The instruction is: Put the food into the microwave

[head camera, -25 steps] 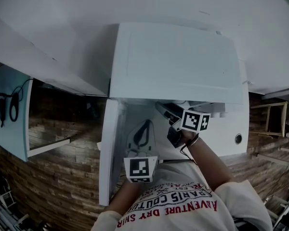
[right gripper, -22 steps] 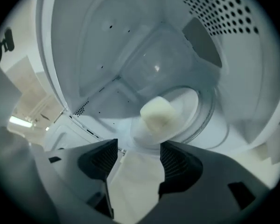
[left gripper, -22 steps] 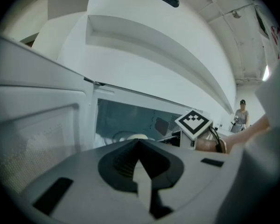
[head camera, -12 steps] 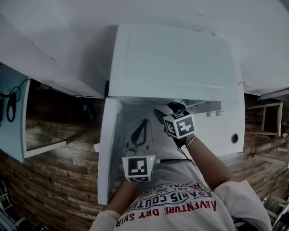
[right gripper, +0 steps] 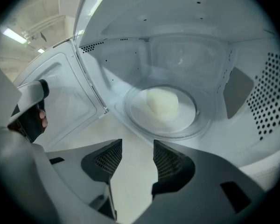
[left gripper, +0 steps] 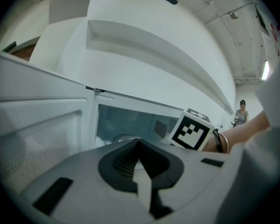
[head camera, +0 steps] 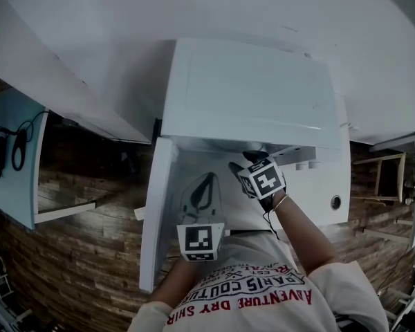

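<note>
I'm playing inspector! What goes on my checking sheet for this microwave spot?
surface: glass turntable inside the microwave, with the door swung open.
job's things: pale lump of food lying on the turntable.
clutter: nothing seen.
grippers: left gripper shut, empty; right gripper at the microwave's mouth, jaws apart and closing, nothing between them.
cables: black cords hanging on a blue panel at far left.
surroundings: wood planks; a person far off.
</note>
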